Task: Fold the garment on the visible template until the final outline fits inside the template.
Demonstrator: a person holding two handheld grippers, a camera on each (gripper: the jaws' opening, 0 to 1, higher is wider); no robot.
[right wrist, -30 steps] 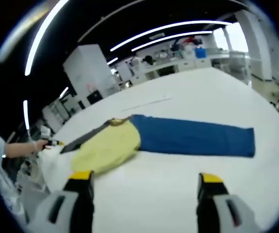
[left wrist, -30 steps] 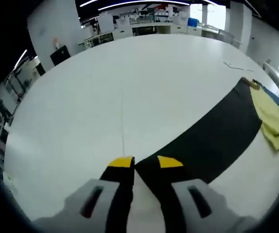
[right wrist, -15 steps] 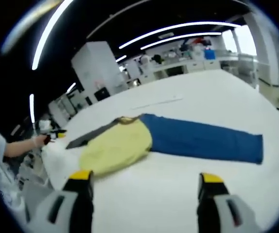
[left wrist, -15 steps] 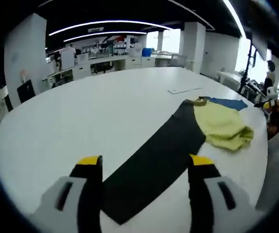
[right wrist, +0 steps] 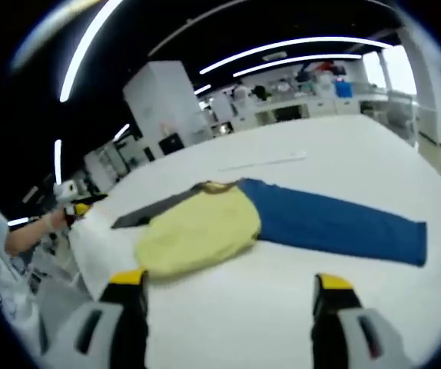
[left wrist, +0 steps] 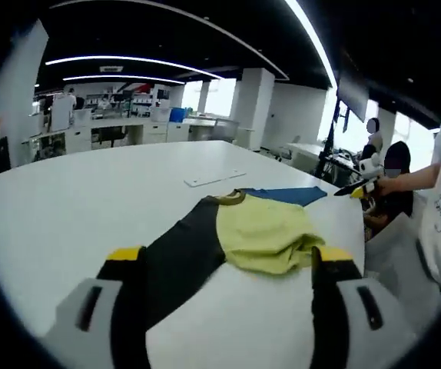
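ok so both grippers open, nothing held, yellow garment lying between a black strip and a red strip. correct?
Not quite: the second strip is blue, not red, as the right gripper view shows. The rest holds: left gripper and right gripper are open and empty, and the yellow garment lies between it and the black strip.

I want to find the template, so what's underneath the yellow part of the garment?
The yellow part lies on the white table, between the black sleeve and blue sleeve. Whatever sits under it is covered.
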